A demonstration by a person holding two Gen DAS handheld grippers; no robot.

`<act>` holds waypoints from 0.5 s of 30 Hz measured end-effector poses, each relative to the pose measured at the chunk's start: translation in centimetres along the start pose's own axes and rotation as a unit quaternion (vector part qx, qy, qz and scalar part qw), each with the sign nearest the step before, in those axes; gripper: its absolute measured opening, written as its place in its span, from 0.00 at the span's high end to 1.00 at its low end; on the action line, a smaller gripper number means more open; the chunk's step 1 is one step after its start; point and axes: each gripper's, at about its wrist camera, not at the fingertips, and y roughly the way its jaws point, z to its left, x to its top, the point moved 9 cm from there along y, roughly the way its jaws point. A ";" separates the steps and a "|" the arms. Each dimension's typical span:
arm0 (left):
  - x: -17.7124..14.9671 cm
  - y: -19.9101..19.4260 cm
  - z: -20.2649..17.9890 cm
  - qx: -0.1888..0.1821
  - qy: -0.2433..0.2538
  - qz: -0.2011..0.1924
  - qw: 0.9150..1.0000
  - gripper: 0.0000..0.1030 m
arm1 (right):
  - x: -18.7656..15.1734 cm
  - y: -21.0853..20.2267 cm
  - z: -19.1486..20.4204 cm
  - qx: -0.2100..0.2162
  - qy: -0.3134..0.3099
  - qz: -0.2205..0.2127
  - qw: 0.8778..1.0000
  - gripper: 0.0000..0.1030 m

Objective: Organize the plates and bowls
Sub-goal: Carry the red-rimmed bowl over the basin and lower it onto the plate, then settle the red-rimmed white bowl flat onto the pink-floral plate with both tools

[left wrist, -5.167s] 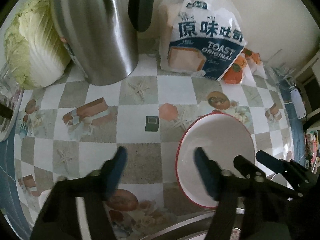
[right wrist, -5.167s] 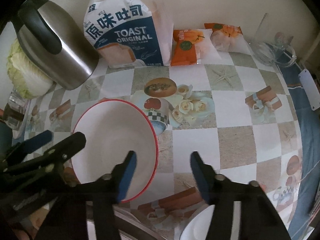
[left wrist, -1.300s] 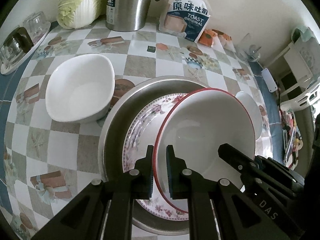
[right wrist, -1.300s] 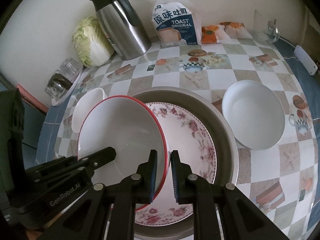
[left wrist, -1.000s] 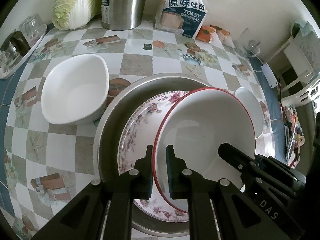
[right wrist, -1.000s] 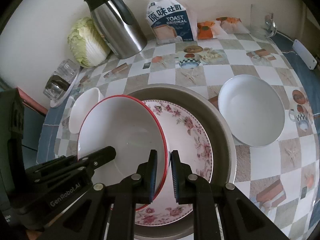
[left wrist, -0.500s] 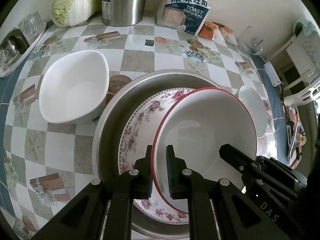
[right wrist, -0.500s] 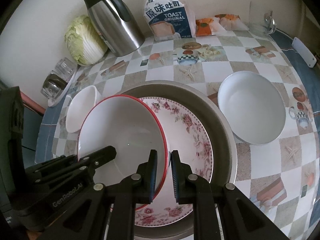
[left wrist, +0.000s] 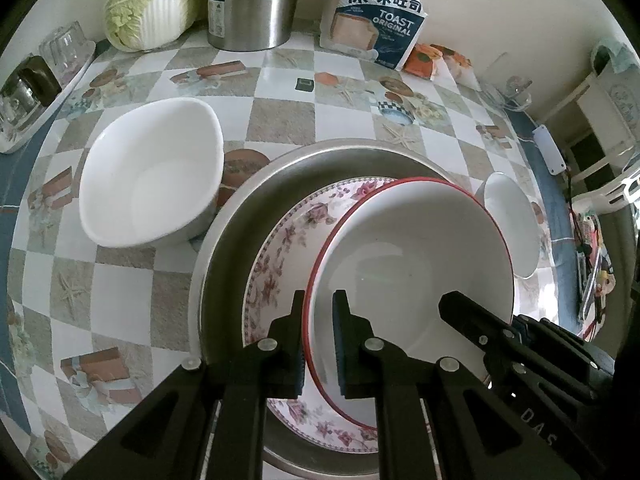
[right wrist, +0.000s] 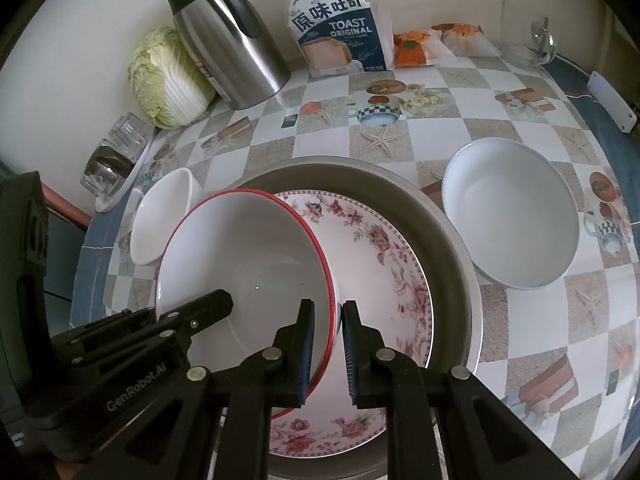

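While the left gripper (left wrist: 318, 336) and right gripper (right wrist: 328, 344) each clamp the red-rimmed white bowl (right wrist: 240, 268) just above the floral plate (right wrist: 384, 280) in the round metal tray (right wrist: 452, 232), two plain white bowls (left wrist: 152, 184) (right wrist: 512, 216) wait outside on the table.

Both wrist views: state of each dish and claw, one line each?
Red-rimmed bowl: empty, tilted, gripped at opposite rims, over the floral plate.
Floral plate: lying in the metal basin.
Metal basin: on the table, holds the plate.
White bowl on the left: empty, upright.
White bowl on the right: empty, upright.
Left claw: shut on the rim.
Right claw: shut on the rim.
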 end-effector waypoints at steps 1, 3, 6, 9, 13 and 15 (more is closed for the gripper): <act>0.0 0.0 0.0 0.000 0.000 0.000 1.000 0.90 | 0.0 0.0 0.0 0.001 0.000 0.000 1.000 0.85; 0.1 -0.1 0.2 0.002 -0.002 -0.001 1.000 0.90 | 0.0 0.1 0.1 0.001 0.000 0.000 1.000 0.85; 0.2 -0.1 0.3 0.002 -0.004 -0.002 1.000 0.90 | 0.0 0.3 0.2 0.004 0.000 0.000 1.000 0.85; 0.3 -0.1 0.4 0.002 -0.006 -0.002 1.000 0.90 | 0.1 0.4 0.2 0.008 0.003 -0.001 1.000 0.85; 0.3 -0.1 0.4 0.003 -0.006 -0.004 1.000 0.90 | 0.1 0.4 0.1 0.015 0.009 -0.003 1.000 0.85; 0.3 -0.1 0.4 0.004 -0.005 -0.004 1.000 0.90 | 0.2 0.4 0.1 0.017 0.011 -0.003 1.000 0.85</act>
